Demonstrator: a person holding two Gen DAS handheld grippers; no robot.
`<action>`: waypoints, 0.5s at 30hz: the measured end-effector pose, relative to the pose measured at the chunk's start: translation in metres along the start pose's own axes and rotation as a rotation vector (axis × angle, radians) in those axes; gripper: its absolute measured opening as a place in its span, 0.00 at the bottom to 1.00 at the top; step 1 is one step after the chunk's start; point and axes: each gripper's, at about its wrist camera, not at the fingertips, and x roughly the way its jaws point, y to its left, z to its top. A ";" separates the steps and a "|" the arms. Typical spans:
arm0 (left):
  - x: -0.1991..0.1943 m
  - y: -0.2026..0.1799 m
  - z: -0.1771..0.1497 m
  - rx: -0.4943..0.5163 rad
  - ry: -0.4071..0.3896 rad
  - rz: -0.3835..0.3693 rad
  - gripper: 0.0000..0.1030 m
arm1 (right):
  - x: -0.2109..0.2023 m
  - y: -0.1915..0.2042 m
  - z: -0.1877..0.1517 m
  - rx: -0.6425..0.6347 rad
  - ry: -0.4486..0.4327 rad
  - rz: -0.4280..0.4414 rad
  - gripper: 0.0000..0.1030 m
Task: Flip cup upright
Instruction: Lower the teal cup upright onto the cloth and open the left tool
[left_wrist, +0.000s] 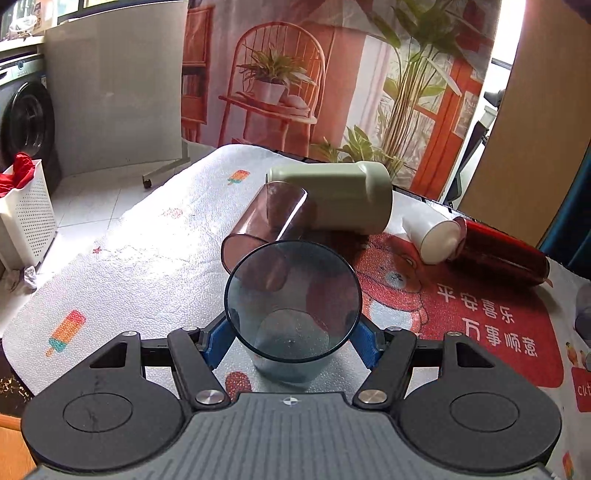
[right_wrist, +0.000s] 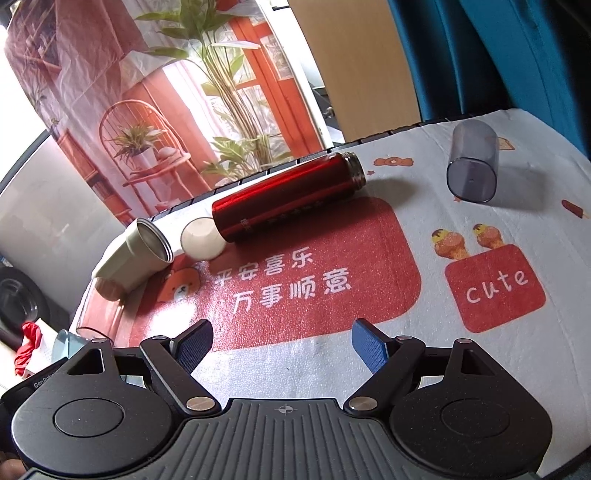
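Left tongs (left_wrist: 293, 341) clamp a blue see-through cup (left_wrist: 293, 314) low on its wall, blue pads on both sides. Cup mouth faces the camera, base seems on or just above the surface (left_wrist: 122, 254); can't tell if it's touching. It looks upright or nearly so, so the flip seems almost done.

Risks, taking the blue cup as landmark:
- A pink tumbler (left_wrist: 264, 229) lies on its side just behind the cup, rim apparently overlapping it. A forward tilt or push could knock it rolling.
- A pale green mug (left_wrist: 332, 199) lies behind that, so a shove could cascade.
- If the grip opens while the cup is tilted, it may tip back; smooth plastic could also slip in the pads.

Right tongs (right_wrist: 282, 343) are wide open, empty, hovering over the red mat print. Well right of the cup lie a white cup (right_wrist: 201, 238), red bottle (right_wrist: 284, 199) and grey tumbler (right_wrist: 472, 166), out of reach of trouble.
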 end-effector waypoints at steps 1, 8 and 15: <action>0.000 0.000 -0.003 0.001 0.012 -0.003 0.67 | -0.001 0.000 0.000 0.003 0.000 0.001 0.78; -0.006 -0.011 -0.009 0.057 0.066 0.003 0.68 | -0.002 0.000 -0.003 0.008 0.013 0.001 0.78; 0.002 -0.014 -0.009 0.053 0.127 -0.043 0.69 | -0.006 0.004 -0.006 0.001 0.020 -0.005 0.81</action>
